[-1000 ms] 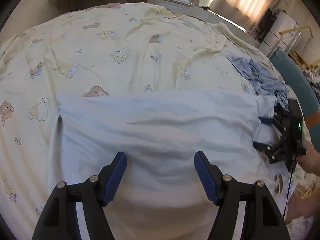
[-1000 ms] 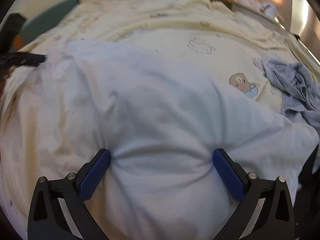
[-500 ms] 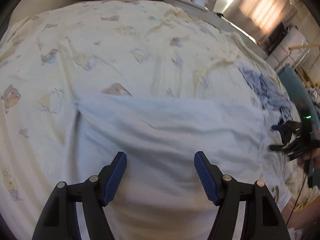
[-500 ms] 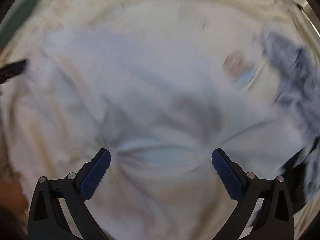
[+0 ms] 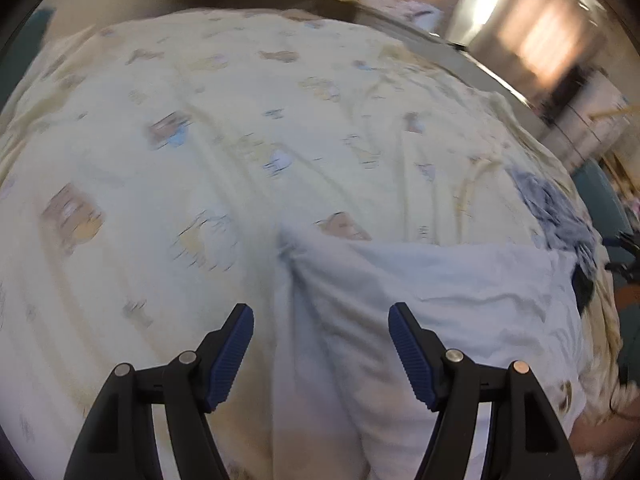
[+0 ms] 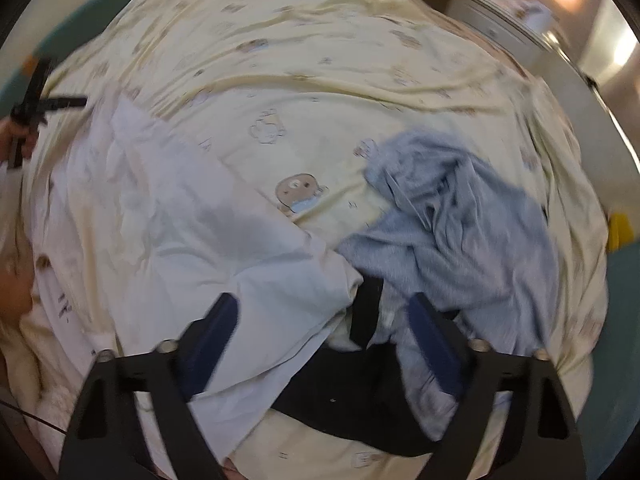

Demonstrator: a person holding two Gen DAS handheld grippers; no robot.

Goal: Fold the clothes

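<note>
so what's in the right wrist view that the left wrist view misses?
Only the right wrist view: a black garment under the right tool, whose jaws are closing on nothing. Only the left wrist view: sunlit curtains behind the bed. Both: white shirt, crumpled blue garment, cartoon bedsheet.

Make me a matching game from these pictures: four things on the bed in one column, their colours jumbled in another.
Things:
1. sheet
2. flat garment
3. crumpled garment
4. strap

Colours:
A. black
B. pale yellow with cartoon animals
C. grey-blue
D. pale blue-white

Pairs: 1-B, 2-D, 3-C, 4-A
</note>
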